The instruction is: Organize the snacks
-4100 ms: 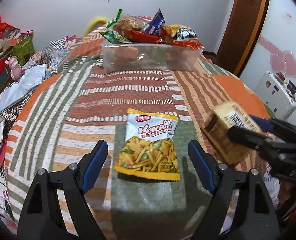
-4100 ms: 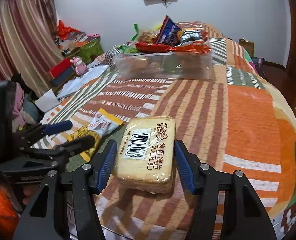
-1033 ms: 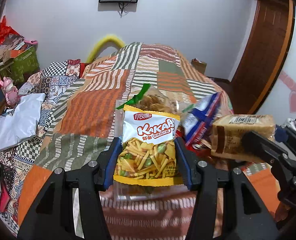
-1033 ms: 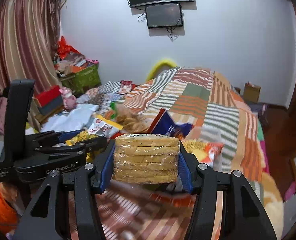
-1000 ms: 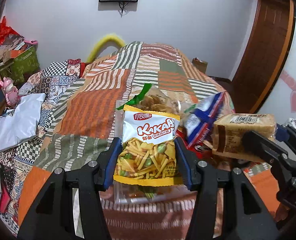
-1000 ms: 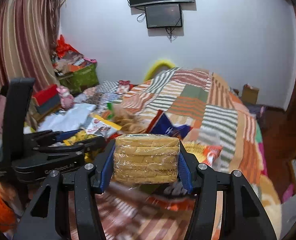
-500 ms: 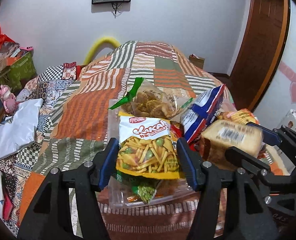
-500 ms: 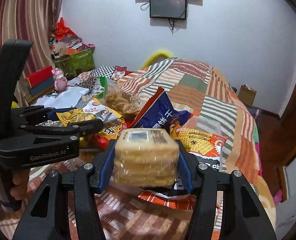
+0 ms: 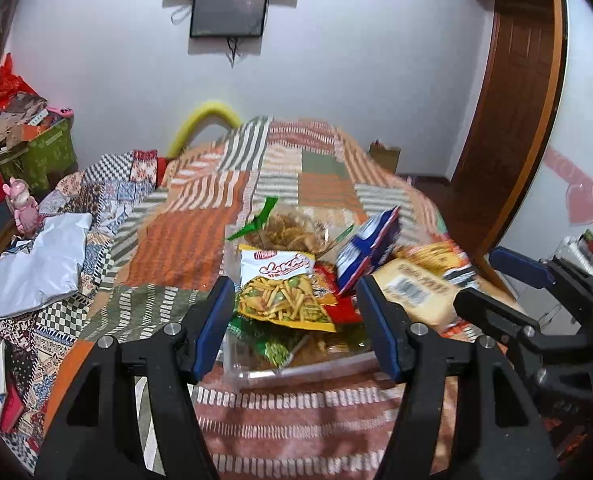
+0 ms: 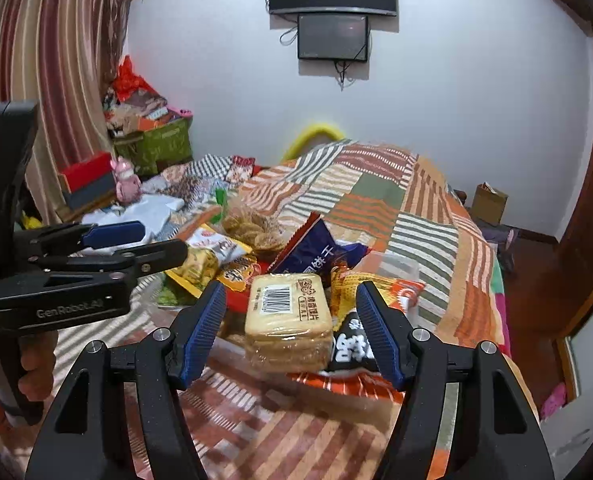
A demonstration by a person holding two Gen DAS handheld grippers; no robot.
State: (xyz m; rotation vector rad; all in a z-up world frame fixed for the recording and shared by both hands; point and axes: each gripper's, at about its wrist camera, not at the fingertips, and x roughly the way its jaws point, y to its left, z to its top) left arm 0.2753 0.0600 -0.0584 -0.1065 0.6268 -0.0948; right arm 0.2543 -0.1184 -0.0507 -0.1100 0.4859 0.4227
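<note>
A clear plastic bin (image 9: 296, 368) heaped with snack packs stands on the patchwork bed. The yellow-and-white chips bag (image 9: 284, 292) lies on top of the heap, free between the blue pads of my open left gripper (image 9: 296, 320). The wrapped pack of toast slices (image 10: 288, 320) rests on the heap at the bin's right side, with gaps on both sides between it and the pads of my open right gripper (image 10: 290, 328). The toast pack (image 9: 416, 292) and the right gripper (image 9: 508, 292) also show in the left wrist view.
A blue snack bag (image 10: 316, 256), a bag of fried rings (image 9: 292, 228) and an orange-black bag (image 10: 360, 336) fill the bin. A white bag (image 9: 40, 264) and a pink toy (image 9: 22, 204) lie left of the bed. A wooden door (image 9: 512, 120) is at right.
Both grippers have opened. The chips bag and the toast pack have dropped from the jaws onto the heap in the bin, and both grippers have drawn back a little.
</note>
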